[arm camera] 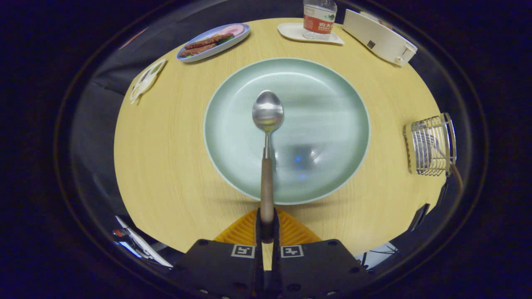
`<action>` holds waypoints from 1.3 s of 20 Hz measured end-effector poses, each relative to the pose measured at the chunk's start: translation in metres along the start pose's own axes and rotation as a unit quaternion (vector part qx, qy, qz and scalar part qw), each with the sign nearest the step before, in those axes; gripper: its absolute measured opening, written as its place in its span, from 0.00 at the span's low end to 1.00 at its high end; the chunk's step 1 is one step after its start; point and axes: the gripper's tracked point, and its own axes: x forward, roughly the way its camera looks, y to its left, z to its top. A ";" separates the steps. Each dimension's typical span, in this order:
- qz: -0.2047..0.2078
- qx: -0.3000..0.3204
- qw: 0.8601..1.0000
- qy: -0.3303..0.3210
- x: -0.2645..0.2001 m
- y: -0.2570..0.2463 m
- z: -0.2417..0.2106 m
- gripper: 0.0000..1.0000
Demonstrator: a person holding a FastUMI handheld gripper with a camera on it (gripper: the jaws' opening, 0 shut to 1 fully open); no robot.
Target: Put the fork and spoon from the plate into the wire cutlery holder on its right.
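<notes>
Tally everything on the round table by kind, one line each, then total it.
Plates: 2, green plate, blue dish of food
Cutlery: 2, spoon clamped in the gripper, fork in the wire holder
Holders: 1
Bottles: 1
Trays: 1
White box: 1
Packet: 1
Total: 9

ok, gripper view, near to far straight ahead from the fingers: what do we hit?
gripper shut on the spoon handle → spoon bowl over the green plate → bare table → white tray carrying the water bottle.
</notes>
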 end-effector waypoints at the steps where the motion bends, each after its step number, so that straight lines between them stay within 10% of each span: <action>1: 0.006 -0.002 1.000 0.002 -0.007 0.000 -0.001 0.01; 17: 0.030 -0.044 0.997 -0.059 -0.200 -0.139 0.030 0.00; 26: -0.020 -0.036 0.999 -0.013 -0.219 -0.252 0.017 0.00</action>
